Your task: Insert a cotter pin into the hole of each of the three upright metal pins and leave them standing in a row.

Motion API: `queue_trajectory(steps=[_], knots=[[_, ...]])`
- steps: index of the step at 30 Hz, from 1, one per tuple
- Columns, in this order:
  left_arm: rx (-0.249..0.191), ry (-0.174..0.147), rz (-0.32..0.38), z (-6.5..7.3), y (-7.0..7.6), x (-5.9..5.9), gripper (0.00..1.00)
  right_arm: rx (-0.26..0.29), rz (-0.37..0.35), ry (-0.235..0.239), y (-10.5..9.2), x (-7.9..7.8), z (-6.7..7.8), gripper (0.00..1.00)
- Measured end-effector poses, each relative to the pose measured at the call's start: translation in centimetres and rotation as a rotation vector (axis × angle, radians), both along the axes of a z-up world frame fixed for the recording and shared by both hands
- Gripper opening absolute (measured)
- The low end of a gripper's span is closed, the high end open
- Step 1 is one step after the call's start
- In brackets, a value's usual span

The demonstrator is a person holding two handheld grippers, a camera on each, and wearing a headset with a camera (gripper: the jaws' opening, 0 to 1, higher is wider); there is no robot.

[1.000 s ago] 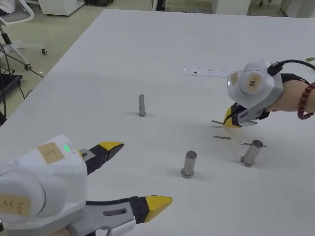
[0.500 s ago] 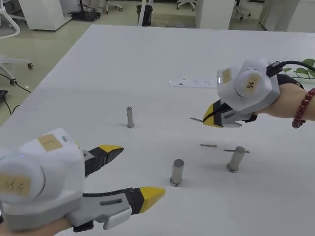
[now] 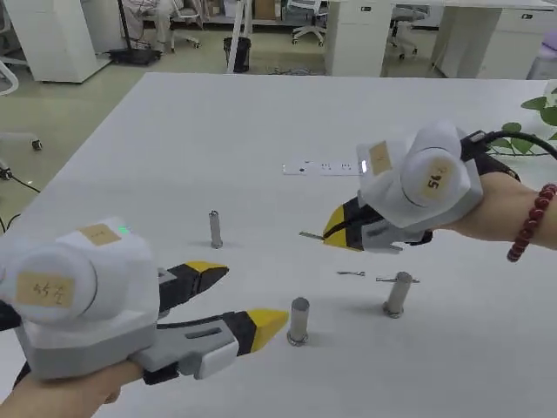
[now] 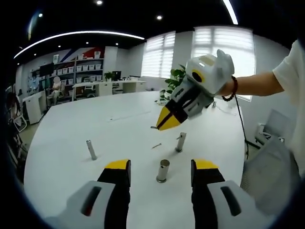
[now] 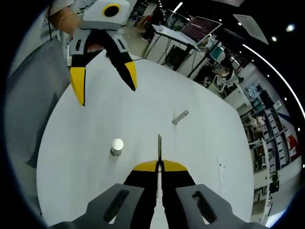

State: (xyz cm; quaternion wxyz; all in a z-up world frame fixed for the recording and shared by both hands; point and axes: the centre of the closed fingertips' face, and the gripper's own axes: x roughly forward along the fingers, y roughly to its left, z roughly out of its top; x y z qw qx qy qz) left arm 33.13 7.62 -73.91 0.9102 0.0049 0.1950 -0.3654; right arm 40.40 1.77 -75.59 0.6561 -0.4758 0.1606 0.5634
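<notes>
Right gripper (image 3: 334, 233) clamped on a cotter pin (image 3: 310, 235), which sticks out past the tips, held above the table (image 3: 218, 122). Left gripper (image 3: 246, 296) jaws apart, holding nothing. Middle metal pin (image 3: 298, 320) stands just off the left tips, below the held cotter pin. Right metal pin (image 3: 397, 296) has a second cotter pin (image 3: 398, 279) through its top. Far metal pin (image 3: 215, 229) stands well apart. Spare cotter pin (image 3: 352, 274) lies flat near the right one.

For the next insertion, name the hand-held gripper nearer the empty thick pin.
Left. The left hand-held gripper is open just beside the pin; the right hand-held gripper hovers above and beyond it.
</notes>
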Motion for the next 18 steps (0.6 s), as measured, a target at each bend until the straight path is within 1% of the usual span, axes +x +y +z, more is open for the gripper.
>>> queue_trajectory(steps=[3,4,5,10,14,18], knots=[[-0.018,0.011,-0.001,0.2,-0.5,0.2,0.47,0.009,0.010,-0.001,0.2,-0.9,0.2,0.02],[-0.023,0.017,0.002,0.2,-0.5,0.2,0.45,0.014,0.012,0.000,0.3,-1.2,0.2,0.02],[-0.034,0.030,0.005,0.2,-0.7,0.2,0.43,0.016,0.015,0.001,0.3,-1.5,0.2,0.02],[-0.072,0.056,0.011,0.2,-1.1,0.3,0.38,0.024,0.031,0.000,0.5,-2.8,0.3,0.02],[-0.111,0.086,0.018,0.3,-1.5,0.5,0.30,0.023,0.045,-0.006,0.7,-3.6,0.3,0.02],[-0.149,0.122,0.029,0.2,-1.8,0.8,0.27,0.021,0.058,-0.014,0.8,-4.1,0.3,0.02]])
